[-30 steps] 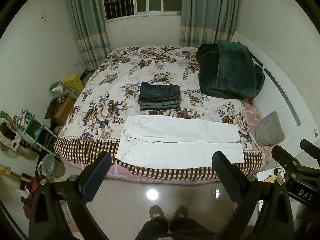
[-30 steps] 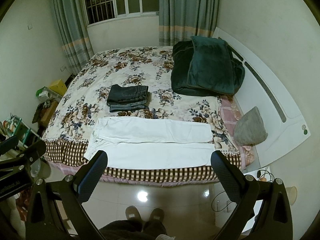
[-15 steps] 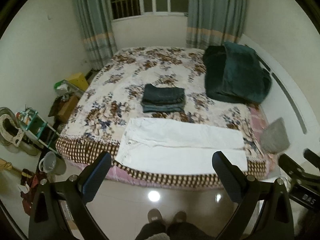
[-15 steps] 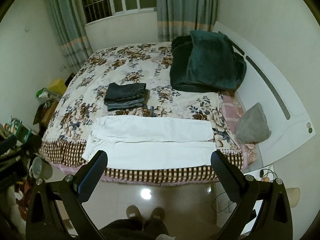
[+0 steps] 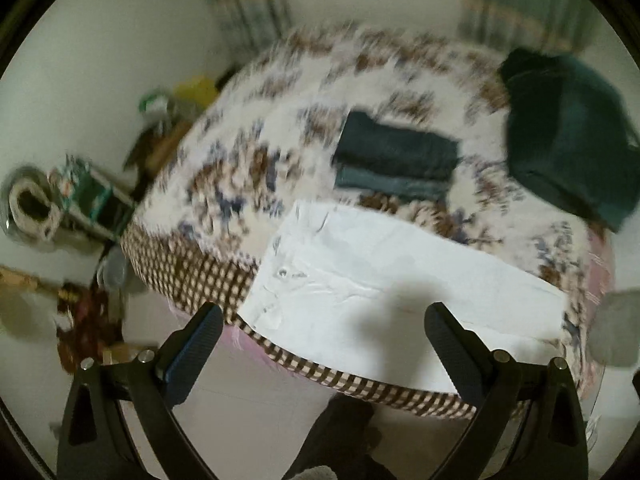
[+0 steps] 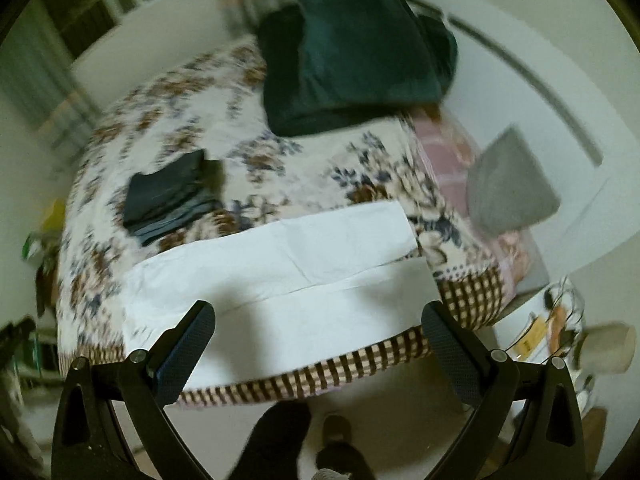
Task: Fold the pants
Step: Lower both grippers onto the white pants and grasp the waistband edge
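Observation:
White pants (image 5: 380, 276) lie flat along the near edge of the floral bed, waistband to the left, legs side by side to the right; they also show in the right wrist view (image 6: 280, 280). My left gripper (image 5: 324, 320) is open and empty, held above the near edge by the waist end. My right gripper (image 6: 318, 320) is open and empty, above the near leg toward the hem end. Both views are blurred by motion.
A stack of folded dark jeans (image 5: 394, 164) sits behind the pants. A dark green blanket (image 6: 352, 52) lies at the bed's far right, a grey cushion (image 6: 510, 184) by the white headboard. Clutter and a shelf (image 5: 92, 196) stand on the floor at left.
Both grippers have moved forward and down toward the bed, the left swinging toward the waist end and the right toward the leg end. The pants have not moved.

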Demonstrator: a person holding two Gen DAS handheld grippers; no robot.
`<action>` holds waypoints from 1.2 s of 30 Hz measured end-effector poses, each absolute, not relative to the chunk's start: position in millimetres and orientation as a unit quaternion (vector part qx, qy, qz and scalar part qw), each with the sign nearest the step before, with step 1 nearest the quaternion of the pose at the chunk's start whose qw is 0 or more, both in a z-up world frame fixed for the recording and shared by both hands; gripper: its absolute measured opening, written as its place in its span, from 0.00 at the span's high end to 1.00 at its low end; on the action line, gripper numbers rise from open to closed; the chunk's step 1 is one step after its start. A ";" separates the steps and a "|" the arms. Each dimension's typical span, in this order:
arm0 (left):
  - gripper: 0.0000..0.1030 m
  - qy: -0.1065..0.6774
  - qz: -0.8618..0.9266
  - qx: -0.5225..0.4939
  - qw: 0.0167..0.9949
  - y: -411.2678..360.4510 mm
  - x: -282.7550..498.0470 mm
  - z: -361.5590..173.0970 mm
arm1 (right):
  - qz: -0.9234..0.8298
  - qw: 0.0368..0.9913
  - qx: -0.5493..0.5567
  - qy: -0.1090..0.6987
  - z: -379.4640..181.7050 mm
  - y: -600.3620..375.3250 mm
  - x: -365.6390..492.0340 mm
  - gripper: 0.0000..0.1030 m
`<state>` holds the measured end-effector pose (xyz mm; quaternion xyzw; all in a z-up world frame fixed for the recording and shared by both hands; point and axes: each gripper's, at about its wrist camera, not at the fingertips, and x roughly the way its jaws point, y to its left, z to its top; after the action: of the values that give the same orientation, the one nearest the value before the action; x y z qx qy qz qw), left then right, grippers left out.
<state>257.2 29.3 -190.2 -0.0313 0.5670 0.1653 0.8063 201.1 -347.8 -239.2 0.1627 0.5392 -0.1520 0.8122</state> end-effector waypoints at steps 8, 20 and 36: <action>0.00 0.668 0.239 -0.128 0.693 98.3 429.1 -378.9 | -0.216 0.717 0.266 0.607 -437.1 -422.5 366.7 0.00; 0.16 0.712 0.326 -0.259 0.565 191.2 534.6 -599.4 | -0.307 0.583 0.387 0.646 -684.2 -498.9 488.7 0.00; 0.66 0.611 0.255 -0.376 0.648 179.2 502.4 -532.7 | -0.277 0.564 0.427 0.650 -735.2 -518.4 506.8 0.36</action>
<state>502.4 179.2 -532.7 -0.3762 0.6112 0.2547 0.6482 506.8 -518.4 -735.2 0.4268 0.6501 -0.2767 0.5645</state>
